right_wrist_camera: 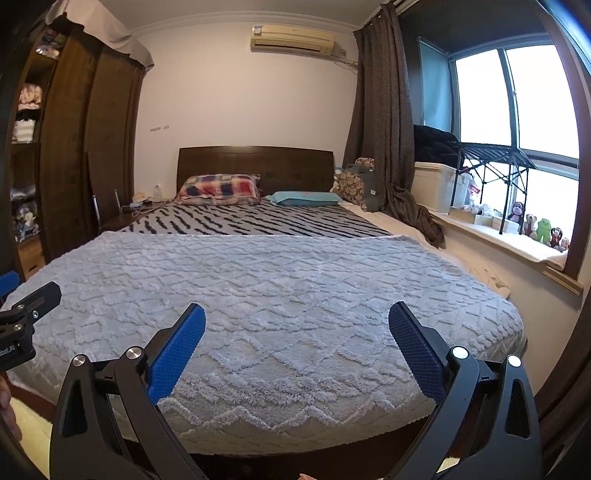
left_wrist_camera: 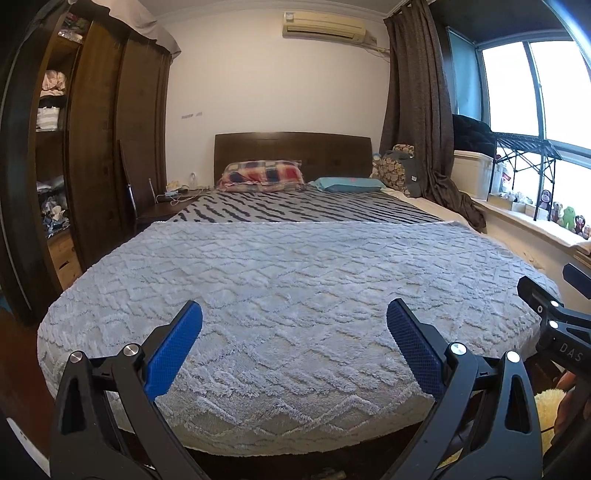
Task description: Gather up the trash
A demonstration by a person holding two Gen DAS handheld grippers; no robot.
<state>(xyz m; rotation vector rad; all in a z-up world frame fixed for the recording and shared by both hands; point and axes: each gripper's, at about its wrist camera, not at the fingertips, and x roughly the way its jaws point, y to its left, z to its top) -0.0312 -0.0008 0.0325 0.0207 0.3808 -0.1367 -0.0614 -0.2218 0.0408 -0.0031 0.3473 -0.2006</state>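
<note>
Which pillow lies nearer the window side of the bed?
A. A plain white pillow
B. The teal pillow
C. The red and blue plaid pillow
B: the teal pillow lies toward the window, right of the plaid pillow.

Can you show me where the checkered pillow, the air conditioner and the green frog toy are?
Checkered pillow (left_wrist_camera: 262, 175): left wrist view, middle of its top face.
Air conditioner (left_wrist_camera: 323, 25): left wrist view, centre of its front panel.
Green frog toy (right_wrist_camera: 543, 229): right wrist view, its body, on the windowsill.
</note>
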